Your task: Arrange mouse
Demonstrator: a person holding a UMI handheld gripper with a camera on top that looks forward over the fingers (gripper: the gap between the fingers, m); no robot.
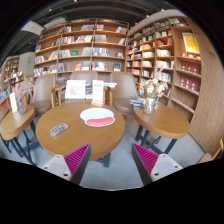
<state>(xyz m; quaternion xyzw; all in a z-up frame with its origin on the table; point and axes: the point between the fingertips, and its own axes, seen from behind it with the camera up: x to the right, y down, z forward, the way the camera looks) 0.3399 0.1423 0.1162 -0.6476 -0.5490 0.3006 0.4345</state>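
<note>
**Approach stage: tongs not yet at the mouse**

The tongs (pixel 110 160) are spread and hold nothing, well back from the round wooden surface (pixel 75 138). A small dark item (likely the mouse (pixel 58 128)) lies left of a white and red pad (pixel 97 117). Next move, in my judgement: advance, lower, and straddle it

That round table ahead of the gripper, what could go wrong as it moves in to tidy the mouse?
The gripper is open and far from the round table, so a long approach remains. The small dark item near the table's edge, possibly the mouse, could be nudged off. The white and red mat beside it could slide if a finger catches it. Chairs crowd the table, so a finger might bump one.
</note>
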